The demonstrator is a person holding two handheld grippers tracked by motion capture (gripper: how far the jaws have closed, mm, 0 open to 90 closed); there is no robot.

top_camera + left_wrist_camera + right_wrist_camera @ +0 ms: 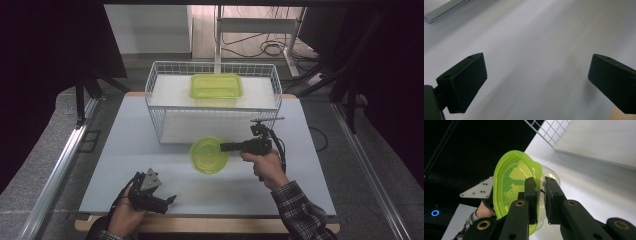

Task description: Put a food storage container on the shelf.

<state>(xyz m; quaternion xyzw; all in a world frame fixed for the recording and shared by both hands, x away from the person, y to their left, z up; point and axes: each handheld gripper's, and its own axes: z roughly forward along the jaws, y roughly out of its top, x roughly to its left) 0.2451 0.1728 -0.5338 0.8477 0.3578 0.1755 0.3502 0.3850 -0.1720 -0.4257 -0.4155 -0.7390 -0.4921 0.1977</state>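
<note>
A round green container (209, 155) with a clear base hangs just above the table in front of the wire basket, and my right gripper (225, 147) is shut on its right rim. In the right gripper view the green container (511, 187) is tilted on edge, with its rim pinched between the two black jaws of my right gripper (541, 192). A rectangular green container (216, 86) sits on the upper shelf of the wire basket (155, 80). My left gripper (167, 201) rests at the table's near edge, open and empty; in its own view the left gripper (536, 75) has bare table between its jaws.
The white wire basket (554, 132) stands at the back middle of the pale table (125, 150). Metal rails run along both sides. A desk frame and cables lie on the floor behind.
</note>
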